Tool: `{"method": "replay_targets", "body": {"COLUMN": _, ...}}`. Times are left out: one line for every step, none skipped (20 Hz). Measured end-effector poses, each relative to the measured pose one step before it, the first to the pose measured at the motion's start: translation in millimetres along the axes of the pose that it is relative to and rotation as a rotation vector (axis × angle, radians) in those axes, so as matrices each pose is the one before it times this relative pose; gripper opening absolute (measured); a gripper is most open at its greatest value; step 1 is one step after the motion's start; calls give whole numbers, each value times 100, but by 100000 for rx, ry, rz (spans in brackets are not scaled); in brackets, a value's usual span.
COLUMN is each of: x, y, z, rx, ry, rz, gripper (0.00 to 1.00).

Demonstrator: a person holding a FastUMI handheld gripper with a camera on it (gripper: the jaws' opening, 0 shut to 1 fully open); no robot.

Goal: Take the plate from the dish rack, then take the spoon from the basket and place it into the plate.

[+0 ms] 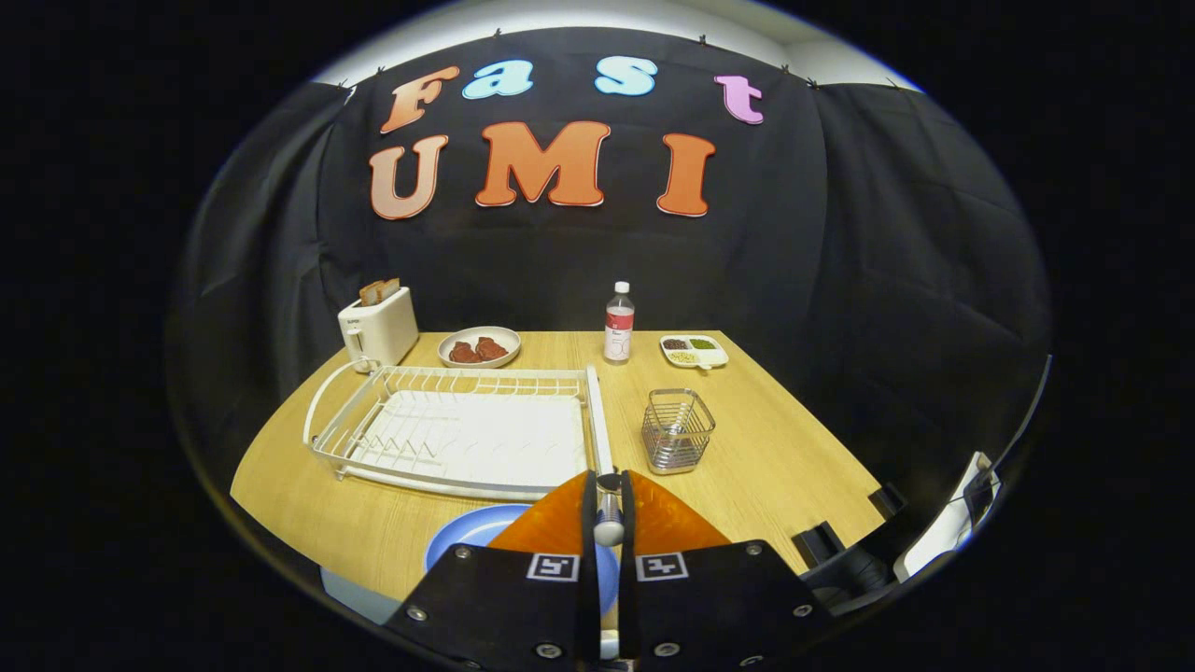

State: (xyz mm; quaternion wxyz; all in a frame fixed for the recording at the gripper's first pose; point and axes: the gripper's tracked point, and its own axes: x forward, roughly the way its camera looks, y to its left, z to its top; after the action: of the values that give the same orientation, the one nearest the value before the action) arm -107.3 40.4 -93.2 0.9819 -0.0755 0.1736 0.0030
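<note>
Both fingers of the gripper were drawn close together, clamped on the handle of a spoon, which stood upright in the narrow slot between them with its rounded metal end showing just below the tips. Beneath the fingers, on the near part of the wooden table, lay a blue plate, flat and partly hidden by the gripper body; the spoon was held over the plate's right side, and whether it touched the plate could not be told. Just beyond the fingertips sat a white dish rack on its drip tray, its wire slots holding no dishes. To the right of the rack, close beside it but apart, stood a small wire basket, upright. Farther back, along the far edge of the table, were 4 things in a row: a white toaster with 2 slices of bread poking out of the top, a shallow bowl with 2 reddish-brown pieces of food in it, a clear bottle with a white cap, and a small divided tray holding dark, green and pale bits in separate sections.
</note>
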Motion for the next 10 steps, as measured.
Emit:
{"method": "replay_targets", "body": {"x": -335, "y": 222, "z": -409, "rx": 491, "ry": 451, "rz": 453, "gripper": 8}}
{"method": "replay_targets", "body": {"x": -180, "y": 342, "z": -364, "rx": 306, "ry": 490, "rz": 588, "gripper": 8}}
{"method": "replay_targets", "body": {"x": -123, "y": 473, "z": -512, "rx": 189, "ry": 626, "rz": 1142, "gripper": 8}}
{"method": "replay_targets", "body": {"x": -68, "y": 596, "z": -481, "rx": 390, "ry": 703, "rz": 1674, "gripper": 8}}
{"method": "replay_targets", "body": {"x": 78, "y": 682, "z": -444, "rx": 308, "ry": 804, "rz": 1722, "gripper": 8}}
{"method": "replay_targets", "body": {"x": 106, "y": 500, "z": -480, "rx": -13, "ry": 900, "rz": 1348, "gripper": 8}}
{"method": "replay_targets", "body": {"x": 204, "y": 378, "z": -497, "rx": -324, "ry": 1014, "rz": 934, "gripper": 8}}
{"method": "replay_targets", "body": {"x": 177, "y": 556, "z": -381, "rx": -686, "ry": 926, "rz": 1296, "gripper": 8}}
{"method": "replay_targets", "body": {"x": 85, "y": 500, "z": -221, "rx": -285, "ry": 298, "rz": 1250, "gripper": 8}}
{"method": "replay_targets", "body": {"x": 102, "y": 512, "z": -199, "rx": -396, "ry": 407, "rz": 1598, "gripper": 8}}
